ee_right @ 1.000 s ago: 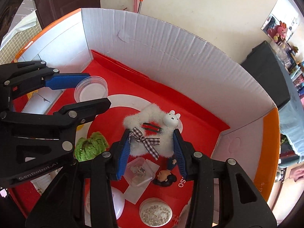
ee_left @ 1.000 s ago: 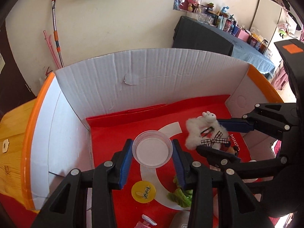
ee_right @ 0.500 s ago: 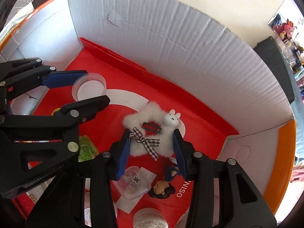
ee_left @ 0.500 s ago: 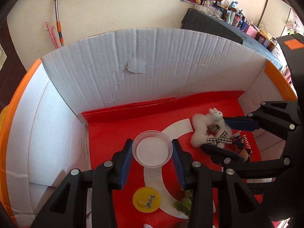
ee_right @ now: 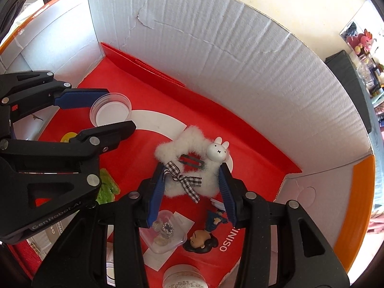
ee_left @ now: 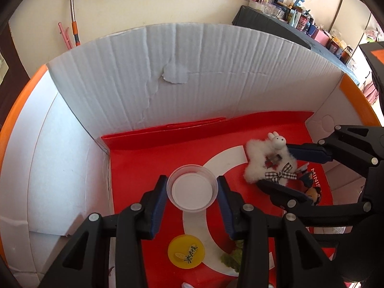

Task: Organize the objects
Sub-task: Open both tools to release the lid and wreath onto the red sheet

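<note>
Left gripper (ee_left: 192, 192) is clamping the dish (ee_left: 192, 187), right gripper (ee_right: 190, 184) the plush (ee_right: 192, 165), mid-box (ee_left: 192, 72); both seemingly need setting down next.

box walls (ee_left: 216, 67): showing white corrugated cardboard, matt, torn patch
box floor (ee_left: 148, 168): looking smooth red paper
clear dish (ee_left: 192, 189): looking glossy plastic
star clip (ee_right: 192, 165): showing fluffy white plush, gingham cloth bow
finger pads (ee_right: 156, 192): looking ribbed blue rubber

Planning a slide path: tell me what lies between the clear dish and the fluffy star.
Only bare red mat with its white arc separates the clear dish from the fluffy star; the left wrist view shows it best.
</note>
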`<move>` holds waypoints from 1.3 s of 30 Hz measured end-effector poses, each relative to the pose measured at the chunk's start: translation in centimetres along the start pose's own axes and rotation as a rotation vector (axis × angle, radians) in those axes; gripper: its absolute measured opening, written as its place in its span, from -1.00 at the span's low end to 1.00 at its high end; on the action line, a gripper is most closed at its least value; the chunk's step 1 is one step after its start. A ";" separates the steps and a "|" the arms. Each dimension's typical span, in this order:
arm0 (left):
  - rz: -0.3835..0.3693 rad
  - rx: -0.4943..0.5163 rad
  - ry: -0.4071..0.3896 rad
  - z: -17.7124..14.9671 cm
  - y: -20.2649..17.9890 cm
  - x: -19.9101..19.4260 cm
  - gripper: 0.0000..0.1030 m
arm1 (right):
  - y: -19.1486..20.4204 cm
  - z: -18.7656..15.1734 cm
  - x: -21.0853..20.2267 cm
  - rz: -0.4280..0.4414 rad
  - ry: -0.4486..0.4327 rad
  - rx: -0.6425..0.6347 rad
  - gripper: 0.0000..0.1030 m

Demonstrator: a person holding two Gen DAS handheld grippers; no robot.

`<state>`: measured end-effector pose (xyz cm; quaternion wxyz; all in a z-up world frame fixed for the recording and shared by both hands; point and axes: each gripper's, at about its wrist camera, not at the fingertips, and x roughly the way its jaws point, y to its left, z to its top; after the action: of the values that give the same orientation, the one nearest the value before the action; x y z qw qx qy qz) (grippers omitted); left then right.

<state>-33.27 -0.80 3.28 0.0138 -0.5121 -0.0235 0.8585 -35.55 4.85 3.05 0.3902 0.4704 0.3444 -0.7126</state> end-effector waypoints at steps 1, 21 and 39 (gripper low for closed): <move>0.000 -0.001 0.000 0.0 0.0 0.0 -0.18 | -0.1 -0.1 0.0 -0.001 0.000 -0.002 -0.19; 0.001 -0.018 0.007 0.5 -0.2 0.3 -0.10 | -2.3 -1.8 -0.6 -0.010 0.003 0.004 -0.05; -0.001 -0.037 0.011 0.5 -0.4 -0.2 -0.03 | -5.0 -3.7 -1.4 -0.009 -0.010 0.012 -0.04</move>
<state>-33.61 -0.45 3.74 0.0047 -0.5171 -0.0393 0.8550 -38.09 10.62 3.79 0.3859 0.4676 0.3404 -0.7187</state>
